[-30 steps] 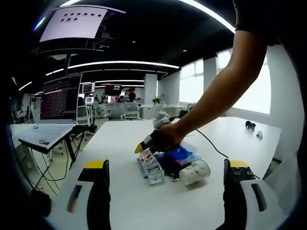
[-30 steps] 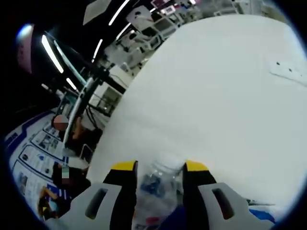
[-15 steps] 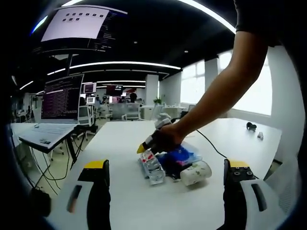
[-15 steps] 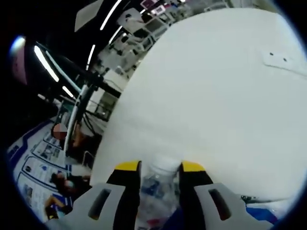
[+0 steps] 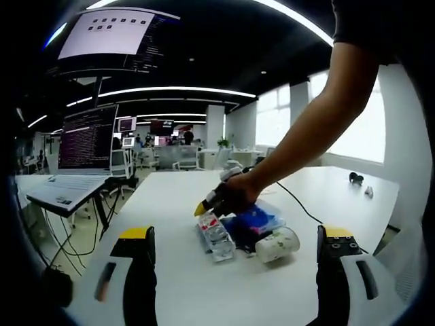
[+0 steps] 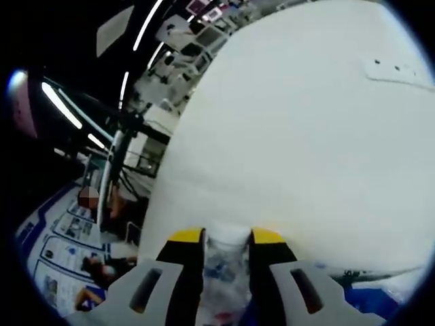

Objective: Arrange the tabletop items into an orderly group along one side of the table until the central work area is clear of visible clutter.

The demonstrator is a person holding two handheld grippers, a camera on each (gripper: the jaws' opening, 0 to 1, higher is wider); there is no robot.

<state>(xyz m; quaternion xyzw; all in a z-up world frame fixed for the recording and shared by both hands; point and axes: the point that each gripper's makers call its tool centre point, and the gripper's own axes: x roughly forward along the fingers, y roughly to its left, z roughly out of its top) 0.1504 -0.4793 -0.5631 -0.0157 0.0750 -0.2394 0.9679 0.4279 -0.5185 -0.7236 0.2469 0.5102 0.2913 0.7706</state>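
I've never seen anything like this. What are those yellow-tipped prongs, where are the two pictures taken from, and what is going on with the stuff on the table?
No robot here: a person holds a two-jaw gripper in each hand, and a fisheye camera rides on each. In the left gripper view, the left gripper has its yellow-tipped jaws wide apart, holding nothing. Ahead on the white table lie a clear plastic bottle, a blue packet and a paper cup on its side. The person's arm reaches in. The right gripper view looks along the right gripper, its jaws closed on the bottle. A laptop stands beside the table.
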